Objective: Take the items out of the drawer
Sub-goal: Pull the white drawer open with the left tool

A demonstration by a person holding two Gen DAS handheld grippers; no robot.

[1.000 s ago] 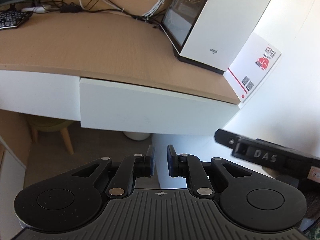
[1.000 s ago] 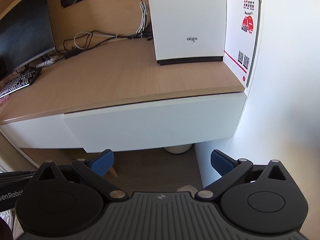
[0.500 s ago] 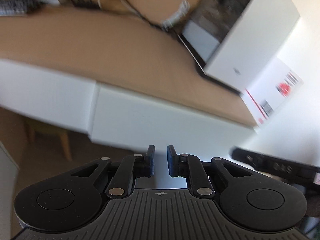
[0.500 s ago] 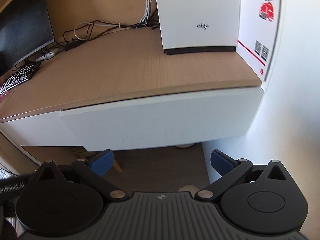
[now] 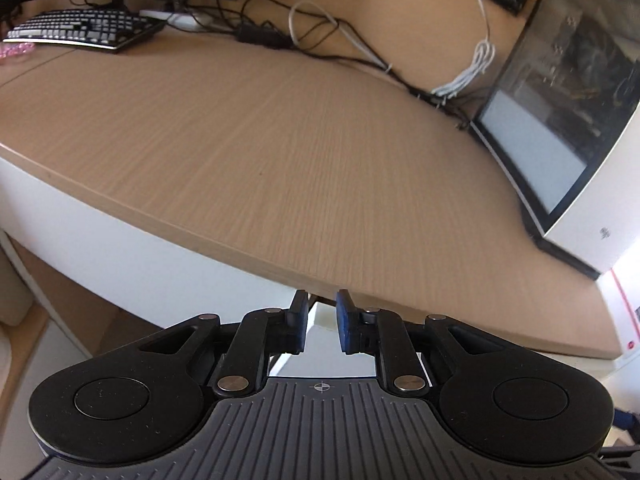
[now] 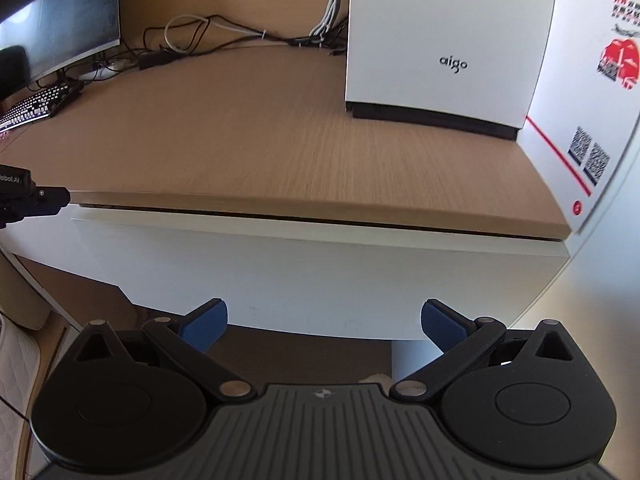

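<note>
left tool (image 5: 322, 326) nearly closed, at drawer (image 6: 320, 276) corner | right tool (image 6: 324, 322) spread wide

Drawer (image 6: 304, 276) interior hidden behind white front; monitor (image 6: 60, 12) cropped by frame edge.

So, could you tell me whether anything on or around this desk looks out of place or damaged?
Nothing stands out. The white drawer front sits level under the light wooden desktop, barely ajar. The white computer case stands upright. Only the black and white cables at the back lie tangled.
</note>
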